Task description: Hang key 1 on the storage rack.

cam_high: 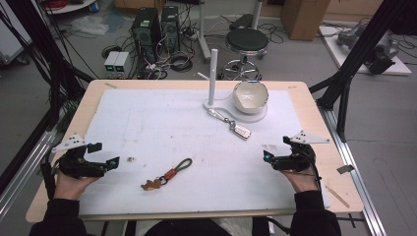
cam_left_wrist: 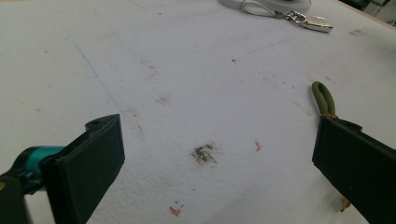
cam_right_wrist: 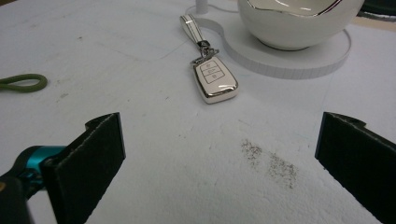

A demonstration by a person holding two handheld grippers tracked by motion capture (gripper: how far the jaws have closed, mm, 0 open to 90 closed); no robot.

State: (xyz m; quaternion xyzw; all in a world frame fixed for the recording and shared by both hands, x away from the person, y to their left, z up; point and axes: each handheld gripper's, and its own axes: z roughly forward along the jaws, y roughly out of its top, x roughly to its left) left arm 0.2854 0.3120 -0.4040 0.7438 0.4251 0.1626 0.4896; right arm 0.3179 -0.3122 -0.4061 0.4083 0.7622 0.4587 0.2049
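Pre-grasp step judged. Left gripper (cam_high: 103,155) and right gripper (cam_high: 275,150) rested on desk (cam_high: 123,113), jaws spread, nothing pinched. Green-loop keychain (cam_high: 167,175) at 3 o'clock of left gripper; car key (cam_right_wrist: 214,80) at 11 o'clock of right gripper. Reach and closure required next.

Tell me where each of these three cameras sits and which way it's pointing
High view: above the person's side, looking forward and down on the table; forearms, left gripper, right gripper show.
Left gripper view: rides that gripper, looking across the white mat at the green-looped keychain; open jaws show.
Right gripper view: rides that gripper, facing the key fob and bowl; open jaws show.
Both gripper views share the fob.
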